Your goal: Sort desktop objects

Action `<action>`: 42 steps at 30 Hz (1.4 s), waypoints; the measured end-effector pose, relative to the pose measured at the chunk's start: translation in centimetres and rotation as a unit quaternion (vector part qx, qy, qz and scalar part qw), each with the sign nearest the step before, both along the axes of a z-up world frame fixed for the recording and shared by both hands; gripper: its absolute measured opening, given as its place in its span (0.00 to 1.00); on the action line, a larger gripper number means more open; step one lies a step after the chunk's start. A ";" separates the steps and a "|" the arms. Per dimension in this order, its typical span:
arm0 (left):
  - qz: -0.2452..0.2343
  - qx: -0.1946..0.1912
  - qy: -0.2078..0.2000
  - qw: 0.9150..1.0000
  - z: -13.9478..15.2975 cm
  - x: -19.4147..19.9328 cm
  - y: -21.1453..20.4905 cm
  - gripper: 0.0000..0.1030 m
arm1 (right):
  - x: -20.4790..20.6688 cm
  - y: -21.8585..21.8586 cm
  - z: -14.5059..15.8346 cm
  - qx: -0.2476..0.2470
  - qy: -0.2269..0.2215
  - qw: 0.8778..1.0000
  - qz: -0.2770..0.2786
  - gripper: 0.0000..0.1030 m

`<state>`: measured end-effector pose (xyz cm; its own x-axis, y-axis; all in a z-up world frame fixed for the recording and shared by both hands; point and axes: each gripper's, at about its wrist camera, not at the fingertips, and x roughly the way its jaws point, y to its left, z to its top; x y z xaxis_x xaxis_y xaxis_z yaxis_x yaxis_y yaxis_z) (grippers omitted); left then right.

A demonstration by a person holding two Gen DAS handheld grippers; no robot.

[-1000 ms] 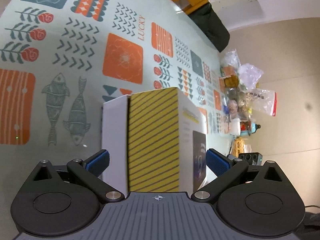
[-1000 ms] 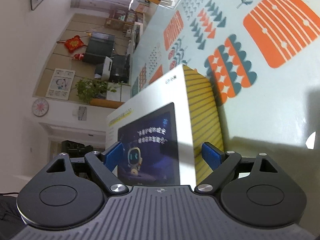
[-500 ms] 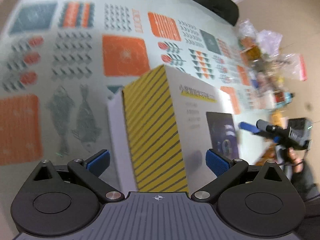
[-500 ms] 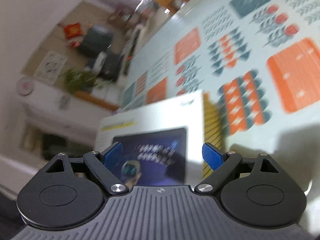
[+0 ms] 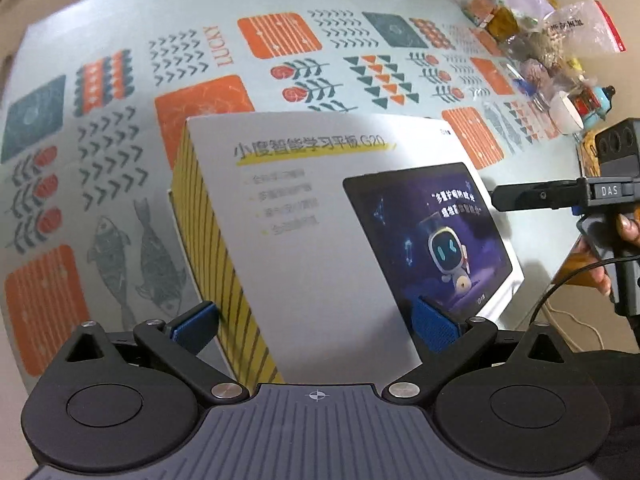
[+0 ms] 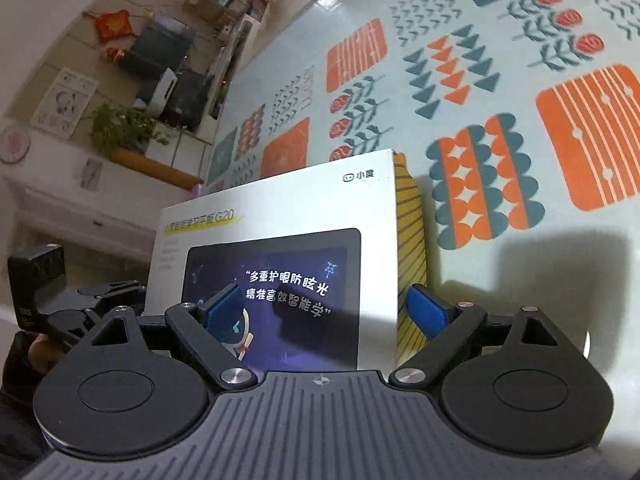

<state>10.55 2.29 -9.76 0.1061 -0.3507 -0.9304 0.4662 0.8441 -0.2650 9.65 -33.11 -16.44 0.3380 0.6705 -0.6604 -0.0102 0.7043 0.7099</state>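
A white tablet box (image 5: 320, 208) with a yellow striped side and a picture of a dark tablet screen leans over the patterned tablecloth (image 5: 120, 80), printed face up. My left gripper (image 5: 316, 326) is shut on its near end, one blue pad on the printed face and the other behind the striped side. My right gripper (image 6: 324, 312) is shut on the same box (image 6: 280, 200) across its thickness at the other end. In the left wrist view, a hand holds the right gripper (image 5: 560, 196) at the box's right edge.
Several plastic bags and small items (image 5: 540, 28) are piled at the table's far right, with a white cup (image 5: 566, 114) beside them. Beyond the table's far edge in the right wrist view stand a plant (image 6: 120, 128) and dark furniture.
The box stood on edge with its striped side facing the left camera; it has tipped over so its printed face looks up. Both grippers turned with it, finger spacing unchanged.
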 end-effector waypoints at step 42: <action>0.117 -0.029 -0.024 0.992 -0.1 -1.5 -0.3 1.00 | -2.0 8.2 4.2 -0.352 -0.128 0.927 0.019 1.00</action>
<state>9.02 2.03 -9.83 0.2344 -0.3637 -0.9015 0.2720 0.9149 -0.2984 7.60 -24.89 -12.22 0.5290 0.1193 -0.8402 -0.1495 0.9877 0.0461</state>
